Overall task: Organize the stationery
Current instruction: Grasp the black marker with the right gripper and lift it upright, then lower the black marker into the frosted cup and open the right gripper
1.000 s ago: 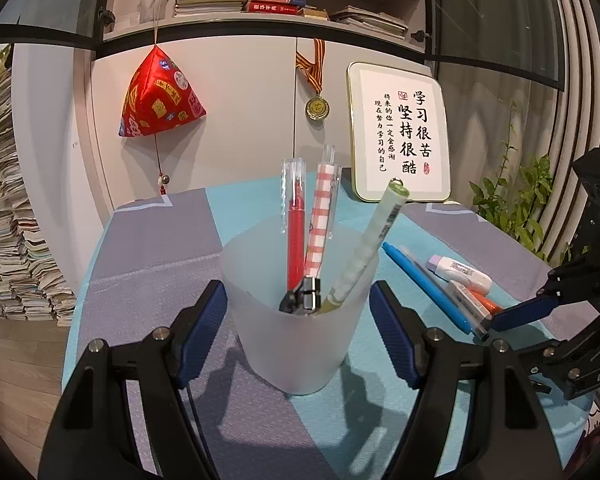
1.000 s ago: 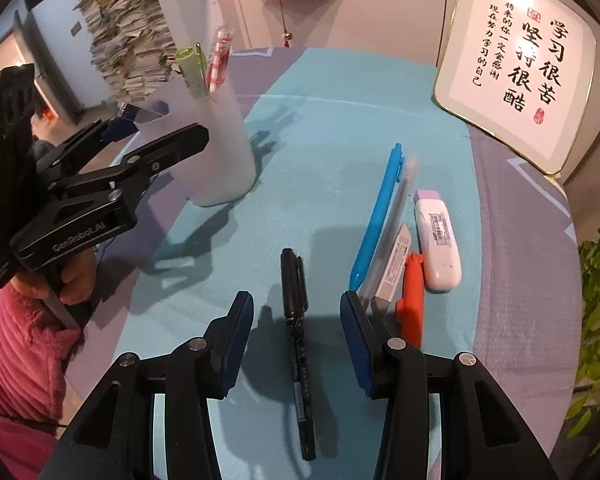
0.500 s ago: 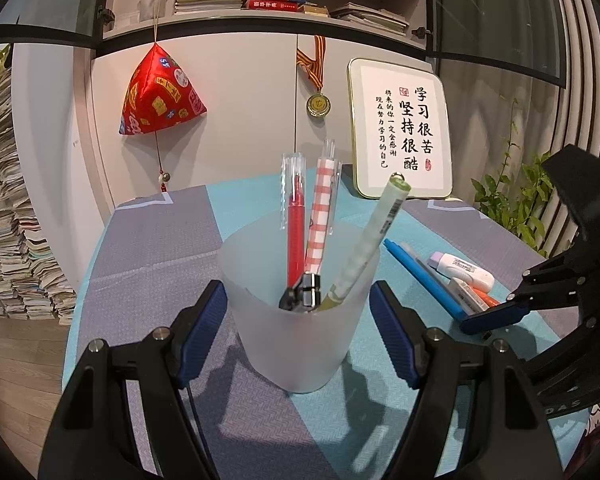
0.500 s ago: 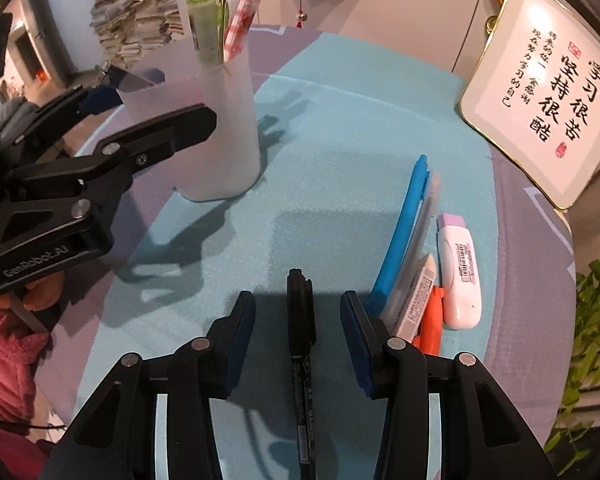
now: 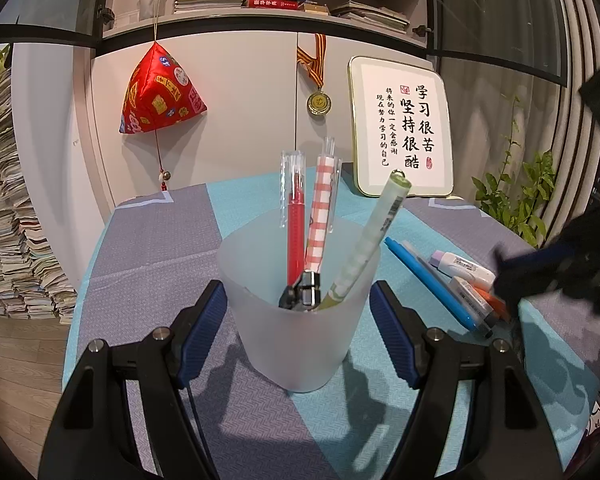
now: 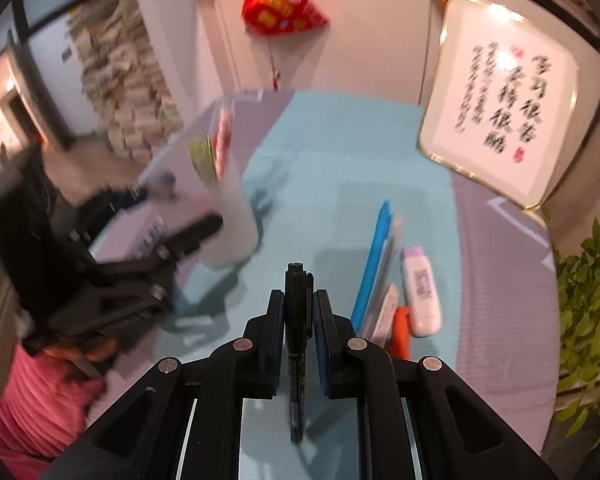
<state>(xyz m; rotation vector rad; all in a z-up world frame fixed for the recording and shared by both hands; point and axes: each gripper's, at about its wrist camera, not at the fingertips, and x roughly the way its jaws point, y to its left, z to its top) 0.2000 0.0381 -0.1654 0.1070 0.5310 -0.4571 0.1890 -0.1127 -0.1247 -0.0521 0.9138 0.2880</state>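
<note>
A frosted plastic cup [image 5: 300, 344] stands on the tablecloth with my left gripper [image 5: 298, 308] shut on it, one pad on each side. In it stand a red pen [image 5: 296, 216], a checked pen [image 5: 322, 208], a pale green pen [image 5: 376, 236] and a black clip [image 5: 302, 292]. My right gripper [image 6: 299, 300] is closing its jaws, and the pads press on a black pen [image 6: 296, 280], held lengthwise above the cloth. The cup [image 6: 232, 216] appears blurred to its left.
On the cloth to the right lie a blue pen [image 6: 376, 256], a grey pen beside it, a white corrector with a lilac cap [image 6: 420, 292] and an orange item [image 6: 400, 332]. A framed calligraphy board [image 5: 400, 132] leans at the back. A plant [image 6: 588, 304] stands at the right edge.
My right gripper's jaws have shut on the black pen and lifted it off the cloth; that view is now blurred. The left gripper and the cup have stayed still.
</note>
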